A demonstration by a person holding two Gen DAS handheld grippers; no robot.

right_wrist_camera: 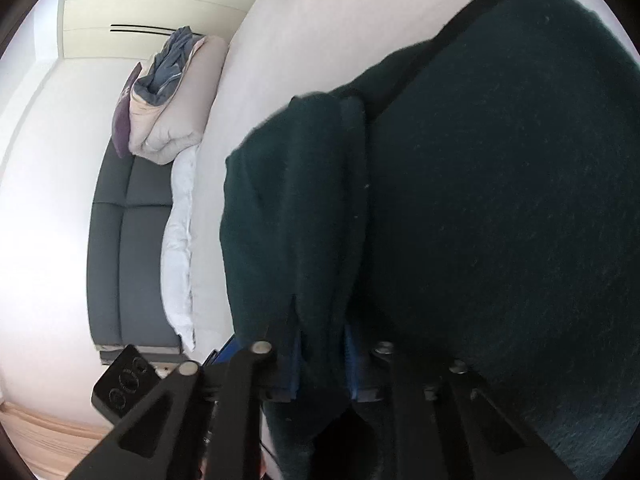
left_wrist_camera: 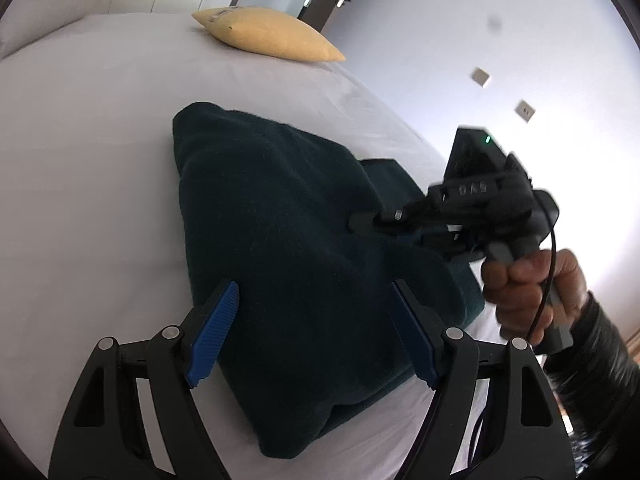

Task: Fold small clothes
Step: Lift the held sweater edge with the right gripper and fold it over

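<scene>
Dark green garment (left_wrist_camera: 304, 264), a thick fleecy piece folded into a rough block, lay on the pale sheet of the bed (left_wrist_camera: 88, 168), near its edge.

Nearest the left-hand camera, the left gripper (left_wrist_camera: 314, 332) was released: its two blue-padded fingers (left_wrist_camera: 214, 334) stood wide apart, one over the garment's left border and the other over its right half. Neither pad pressed the cloth. Whether the tips touched the fabric could not be told.

Further in, on the garment's right side, the right gripper (left_wrist_camera: 360, 222) reached in from the bed's edge, held by a hand (left_wrist_camera: 528, 292) in a dark ribbed sleeve (left_wrist_camera: 596, 356). Its jaws were clenched on a raised fold of the garment. The right wrist view confirmed this: a ridge of green cloth (right_wrist_camera: 320, 240) ran up between the two blue pads (right_wrist_camera: 294, 364) and was pinched there, with the rest of the garment spread to the right of the gripper (right_wrist_camera: 322, 372).

Beyond the garment, a yellow cushion (left_wrist_camera: 268, 38) rested on the far part of the bed, well apart from it. Off the bed's other side stood a grey sofa (right_wrist_camera: 128, 248) carrying a rolled beige duvet (right_wrist_camera: 180, 120) with blue cloth on top. White wardrobe doors (right_wrist_camera: 152, 8) closed the view behind.
</scene>
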